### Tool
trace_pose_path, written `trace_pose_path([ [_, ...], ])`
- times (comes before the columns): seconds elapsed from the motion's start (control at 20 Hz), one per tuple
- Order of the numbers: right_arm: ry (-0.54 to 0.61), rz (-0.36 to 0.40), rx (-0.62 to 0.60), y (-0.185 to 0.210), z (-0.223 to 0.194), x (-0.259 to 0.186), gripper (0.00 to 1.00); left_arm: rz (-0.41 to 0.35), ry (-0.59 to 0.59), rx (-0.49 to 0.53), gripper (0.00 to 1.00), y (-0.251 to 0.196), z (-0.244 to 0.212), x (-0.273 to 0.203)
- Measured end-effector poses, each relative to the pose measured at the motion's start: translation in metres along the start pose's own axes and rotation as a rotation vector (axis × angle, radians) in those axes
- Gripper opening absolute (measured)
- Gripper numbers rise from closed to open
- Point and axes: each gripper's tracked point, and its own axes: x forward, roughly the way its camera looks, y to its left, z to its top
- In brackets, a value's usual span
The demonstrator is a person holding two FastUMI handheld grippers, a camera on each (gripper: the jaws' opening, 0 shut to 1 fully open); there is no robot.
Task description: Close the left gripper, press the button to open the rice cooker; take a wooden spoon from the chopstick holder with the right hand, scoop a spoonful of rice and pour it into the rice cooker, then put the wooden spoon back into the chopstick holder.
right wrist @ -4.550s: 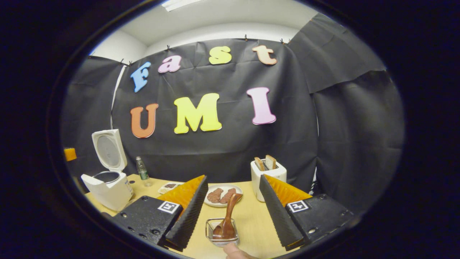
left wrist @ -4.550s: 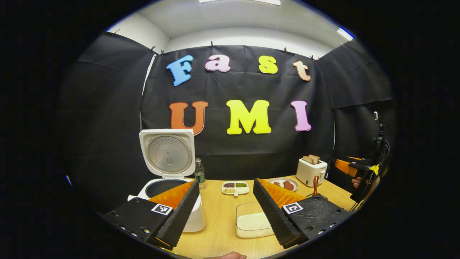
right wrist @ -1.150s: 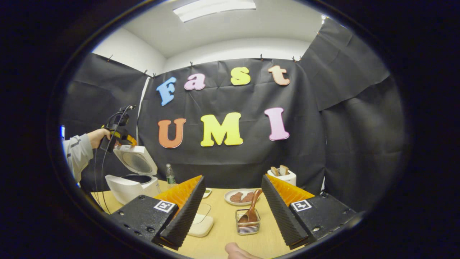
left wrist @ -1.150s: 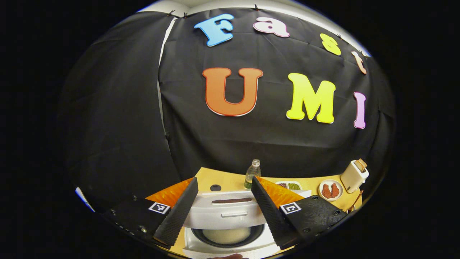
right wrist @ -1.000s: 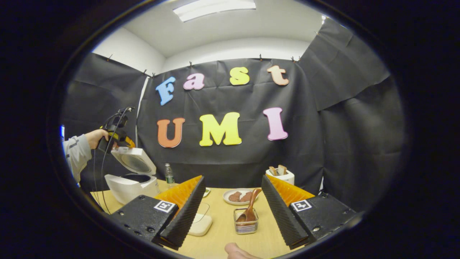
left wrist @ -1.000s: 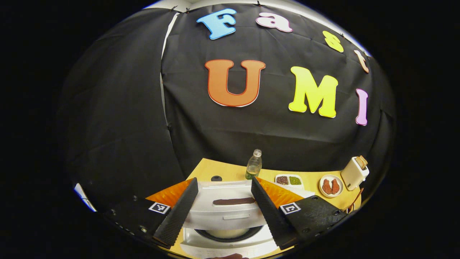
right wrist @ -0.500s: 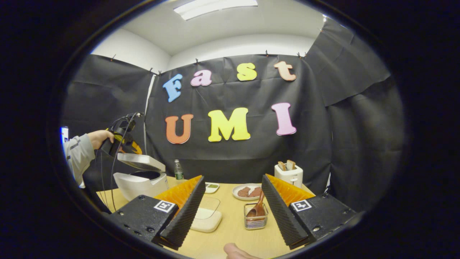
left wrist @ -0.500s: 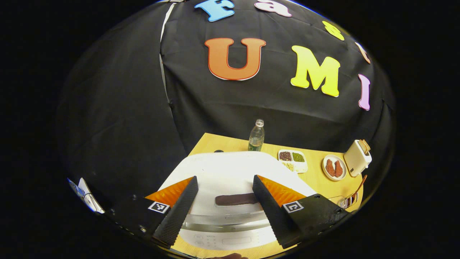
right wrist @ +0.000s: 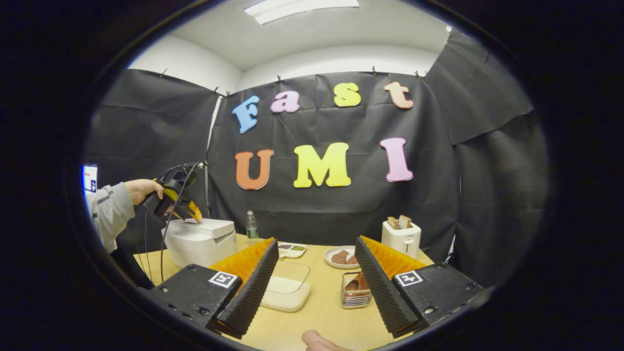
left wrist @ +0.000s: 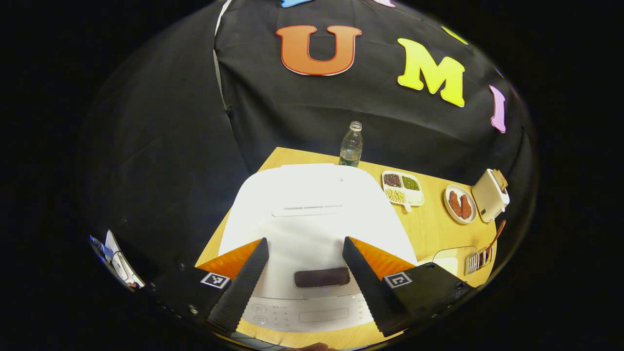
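White, smooth rice cooker (left wrist: 312, 214) lies shut beneath our spread left gripper (left wrist: 304, 275); right gripper (right wrist: 317, 280) likewise spread.

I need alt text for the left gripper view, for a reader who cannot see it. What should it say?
The left gripper, open, hangs over a white rice cooker whose lid is shut, with the cooker's dark button between its fingers. Behind on the wooden table stand a water bottle, a divided dish, a plate and a toaster.
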Motion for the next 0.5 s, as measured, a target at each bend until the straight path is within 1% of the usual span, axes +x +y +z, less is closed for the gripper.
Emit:
trace_pose_path([
  [0.05,0.004,0.003,-0.003,0.002,-0.003,0.001,1.0,-0.004,0.011,0.005,1.0,0.001,-0.003,0.003],
  [0.1,0.009,0.007,-0.006,0.004,-0.004,0.002,0.96,-0.008,0.017,0.008,0.99,0.0,-0.006,0.005],
  [0.15,0.014,0.009,-0.01,0.006,-0.007,0.003,1.0,-0.01,0.02,0.012,0.99,0.001,-0.007,0.007],
  [0.4,0.041,0.023,-0.017,0.016,-0.018,0.009,1.0,-0.006,-0.036,0.011,1.0,0.001,-0.003,0.013],
  [0.45,0.045,0.023,-0.016,0.018,-0.02,0.009,0.96,-0.004,-0.051,0.004,1.0,0.001,-0.003,0.014],
  [0.5,0.049,0.025,-0.015,0.019,-0.02,0.01,0.96,-0.002,-0.063,-0.002,1.0,0.001,-0.003,0.015],
])
